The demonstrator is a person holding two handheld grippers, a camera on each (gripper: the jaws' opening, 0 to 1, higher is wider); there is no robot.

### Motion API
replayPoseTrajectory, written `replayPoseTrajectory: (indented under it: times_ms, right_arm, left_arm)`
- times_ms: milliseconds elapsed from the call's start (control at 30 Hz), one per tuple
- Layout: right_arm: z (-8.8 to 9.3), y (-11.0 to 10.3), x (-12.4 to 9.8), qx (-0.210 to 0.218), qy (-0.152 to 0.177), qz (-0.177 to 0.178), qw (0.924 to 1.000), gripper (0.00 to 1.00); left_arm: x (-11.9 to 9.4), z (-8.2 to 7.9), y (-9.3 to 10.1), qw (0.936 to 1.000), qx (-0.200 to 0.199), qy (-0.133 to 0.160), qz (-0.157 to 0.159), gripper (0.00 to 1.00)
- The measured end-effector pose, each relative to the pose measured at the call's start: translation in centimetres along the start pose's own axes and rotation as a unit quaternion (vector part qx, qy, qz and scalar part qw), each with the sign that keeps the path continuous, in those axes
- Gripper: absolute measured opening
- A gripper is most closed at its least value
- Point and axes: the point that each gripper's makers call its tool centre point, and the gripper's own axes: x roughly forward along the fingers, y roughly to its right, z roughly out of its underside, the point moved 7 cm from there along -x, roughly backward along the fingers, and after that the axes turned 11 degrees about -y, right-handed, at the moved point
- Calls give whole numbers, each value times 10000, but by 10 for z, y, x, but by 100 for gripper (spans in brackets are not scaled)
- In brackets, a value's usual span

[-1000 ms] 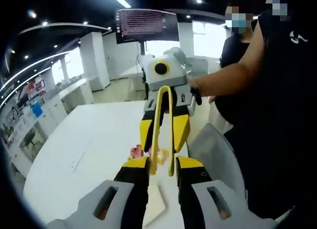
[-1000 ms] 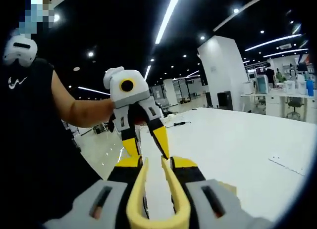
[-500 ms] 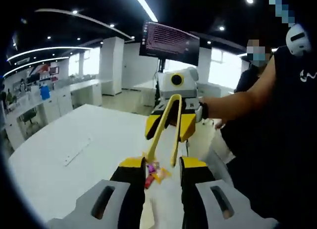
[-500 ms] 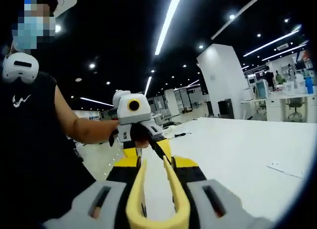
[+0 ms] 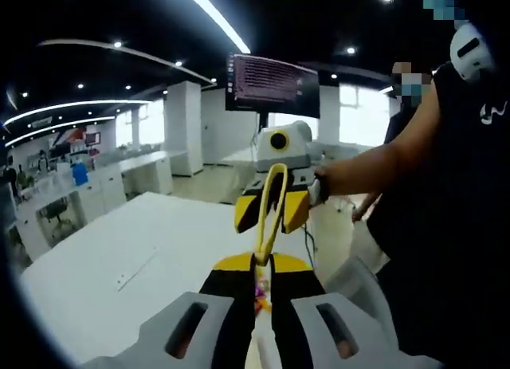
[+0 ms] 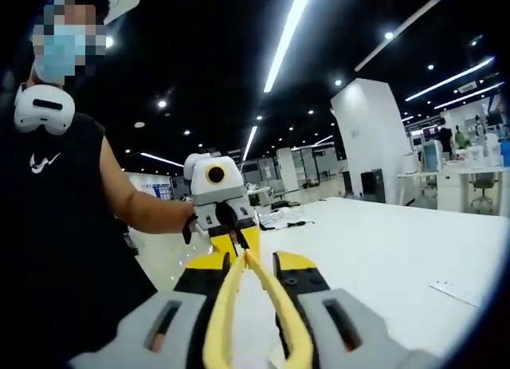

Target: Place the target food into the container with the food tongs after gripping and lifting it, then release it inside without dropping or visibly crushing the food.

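Left gripper view puts your left gripper [image 5: 263, 265] at bottom centre, its black-and-yellow jaws drawn close together on the tips of the yellow looped plastic food tongs [image 5: 269, 213]. The small pink-and-orange wrapped food [image 5: 260, 292] shows just below those tips, in the narrow gap between the jaws; whether the tongs actually pinch it I cannot tell from here.

Your right gripper [image 5: 273, 211] sits at centre frame in that view, facing you, and in the right gripper view its own jaws [image 6: 247, 261] at bottom centre are clamped on the looped end of the tongs [image 6: 239, 305].

By my reading you are at the gripping stage: the tongs look squeezed near the food, but lifting, carrying and releasing are all left. I see no container on the white table [image 5: 119, 265], so you must find it first.

The tongs' long axis runs between your two grippers: in the left gripper view the loop points up and away, and the narrowed tips come down toward the bottom of the frame.
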Motion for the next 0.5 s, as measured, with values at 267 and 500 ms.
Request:
replayPoseTrajectory:
  times_ms: [267, 500]
  right_arm:
    - [-4, -1, 5, 36, 52, -19, 10000, 21]
    - [-13, 1, 6, 84, -40, -22, 10000, 23]
  left_arm:
    - [3, -1, -1, 10000, 31, -49, 17, 0]
    - [6, 3, -1, 9999, -156, 60, -34, 0]
